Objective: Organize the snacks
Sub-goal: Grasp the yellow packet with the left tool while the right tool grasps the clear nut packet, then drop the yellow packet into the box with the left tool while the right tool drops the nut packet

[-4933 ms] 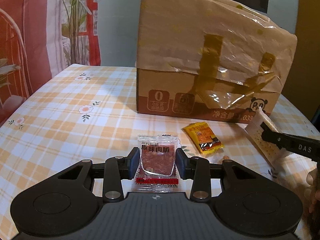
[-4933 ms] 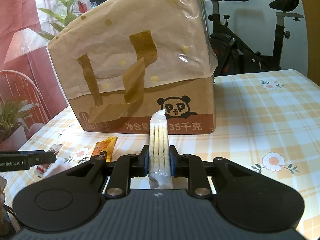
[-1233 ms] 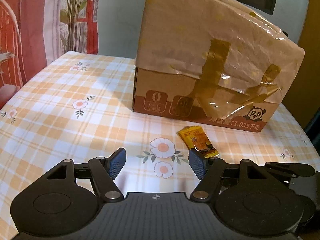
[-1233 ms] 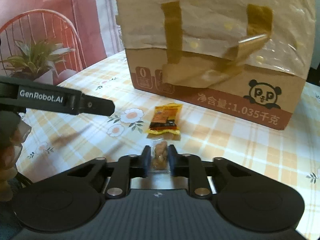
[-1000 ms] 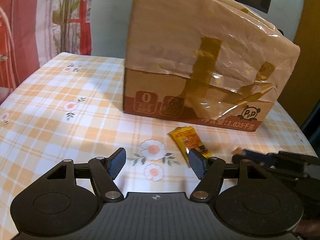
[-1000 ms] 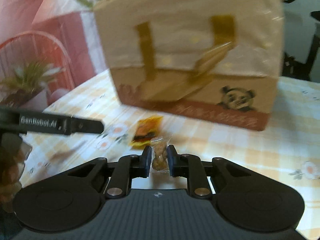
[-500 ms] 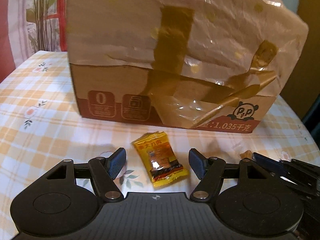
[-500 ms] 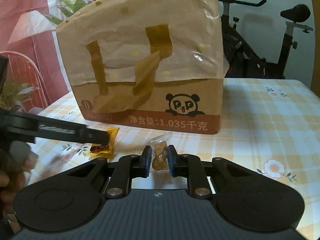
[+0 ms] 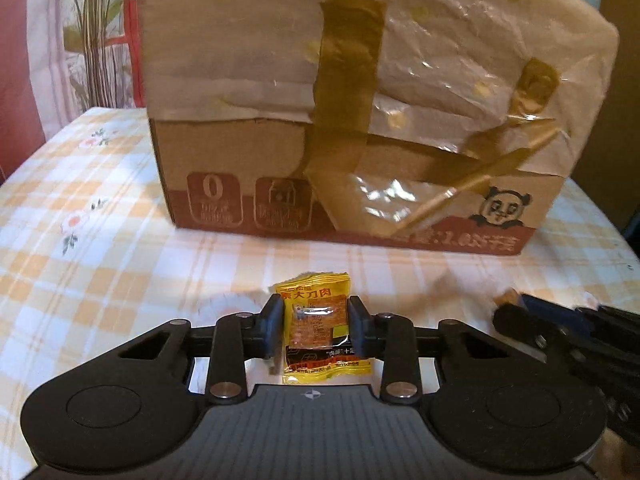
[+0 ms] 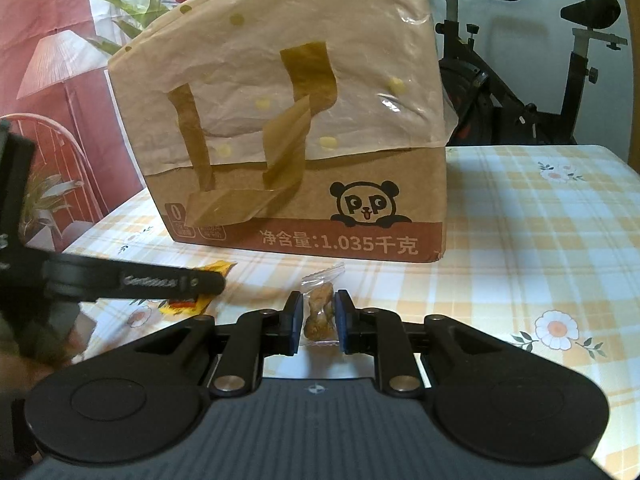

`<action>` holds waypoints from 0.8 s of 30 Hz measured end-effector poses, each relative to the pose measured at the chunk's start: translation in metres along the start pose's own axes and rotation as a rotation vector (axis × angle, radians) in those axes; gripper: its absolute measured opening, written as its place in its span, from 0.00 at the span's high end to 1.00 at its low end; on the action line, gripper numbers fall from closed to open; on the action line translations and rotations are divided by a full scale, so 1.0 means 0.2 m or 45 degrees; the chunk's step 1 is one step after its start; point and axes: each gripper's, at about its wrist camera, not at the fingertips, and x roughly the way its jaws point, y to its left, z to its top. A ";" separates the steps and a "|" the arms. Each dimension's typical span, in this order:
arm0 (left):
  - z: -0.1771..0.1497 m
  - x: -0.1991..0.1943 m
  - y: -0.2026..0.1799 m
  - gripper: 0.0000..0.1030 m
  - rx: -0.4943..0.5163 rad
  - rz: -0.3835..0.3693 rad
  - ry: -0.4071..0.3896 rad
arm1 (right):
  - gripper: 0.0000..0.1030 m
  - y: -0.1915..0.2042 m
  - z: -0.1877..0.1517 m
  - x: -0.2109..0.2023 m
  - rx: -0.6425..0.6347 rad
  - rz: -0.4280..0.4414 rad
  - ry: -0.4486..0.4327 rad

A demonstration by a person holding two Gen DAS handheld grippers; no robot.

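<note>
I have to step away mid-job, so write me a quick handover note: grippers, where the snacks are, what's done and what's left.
Left gripper: jaws have just been closing on the yellow snack packet, which lies on the checked tablecloth; pads look in contact at its sides.
Right gripper: shut on the small clear packet of brown pieces.
Cardboard box, paper taped over its top, stands just behind both.
Done: both packets gripped.
Left: lift the yellow one and put both away; where they go is not visible.
</note>
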 end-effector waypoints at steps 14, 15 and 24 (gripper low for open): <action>-0.10 -0.22 0.11 0.65 -0.068 -0.046 -0.036 | 0.82 0.00 0.01 0.02 0.003 0.007 0.011; -0.10 -0.23 0.12 0.65 -0.074 -0.046 -0.039 | 0.82 0.00 0.01 0.01 0.002 0.004 0.007; -0.03 -0.32 0.17 0.65 -0.114 -0.051 -0.108 | 0.82 0.00 0.02 -0.10 0.041 0.013 -0.078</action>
